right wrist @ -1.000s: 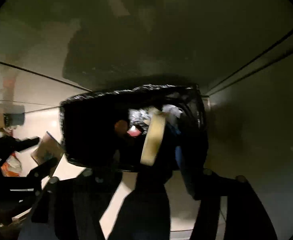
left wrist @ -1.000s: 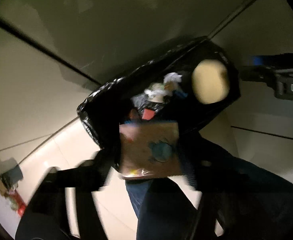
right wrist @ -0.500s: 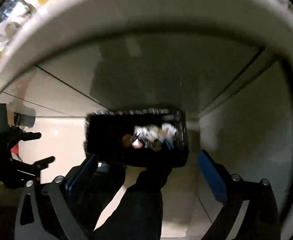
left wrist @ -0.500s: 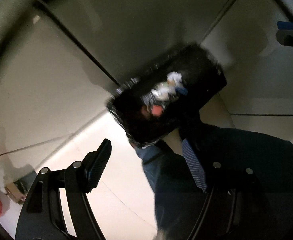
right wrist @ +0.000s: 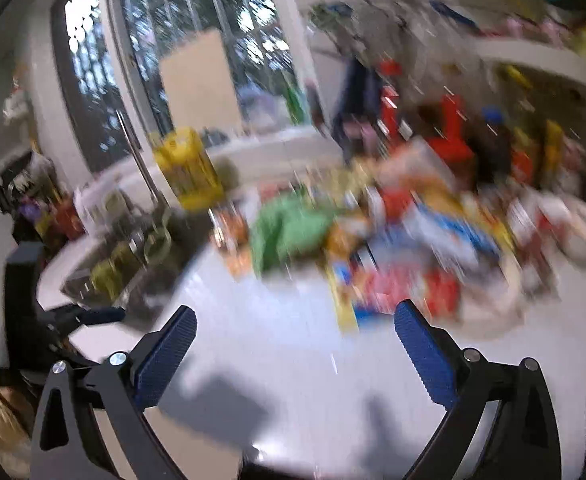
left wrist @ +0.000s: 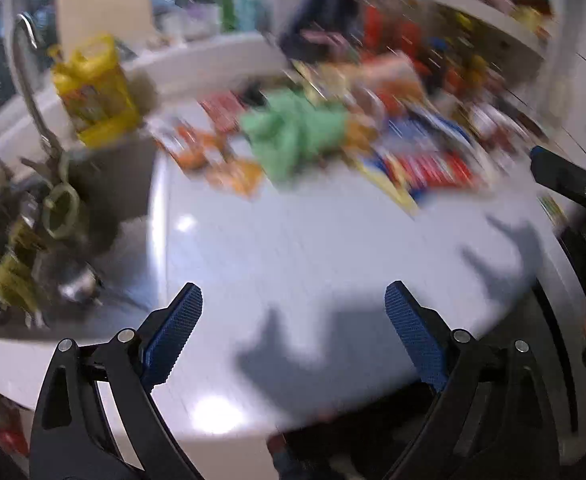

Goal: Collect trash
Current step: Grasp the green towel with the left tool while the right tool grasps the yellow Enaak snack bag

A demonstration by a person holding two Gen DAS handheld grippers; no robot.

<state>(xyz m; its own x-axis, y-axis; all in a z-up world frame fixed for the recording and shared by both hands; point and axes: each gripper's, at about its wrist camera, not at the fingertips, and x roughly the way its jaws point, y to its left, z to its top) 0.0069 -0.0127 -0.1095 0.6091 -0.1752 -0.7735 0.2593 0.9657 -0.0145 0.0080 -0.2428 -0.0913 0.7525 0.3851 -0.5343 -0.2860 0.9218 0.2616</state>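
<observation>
Though blurred, a heap of wrappers point(left wrist: 333, 136) lies at the counter's point(left wrist: 293, 260) far side | judged light, crinkly, slippery; pinch a loose edge | pieces too smeared to count; one green bag point(right wrist: 289, 232), one yellow bag point(left wrist: 93, 92) by the sink point(left wrist: 73, 240) | two claws: left gripper point(left wrist: 293, 308) opening, empty; right gripper point(right wrist: 295, 328) wide apart, empty

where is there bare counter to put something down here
Bare: the near white counter, from the sink on the left toward the right edge. Crowded: the far side, around the green bag and wrappers.
</observation>
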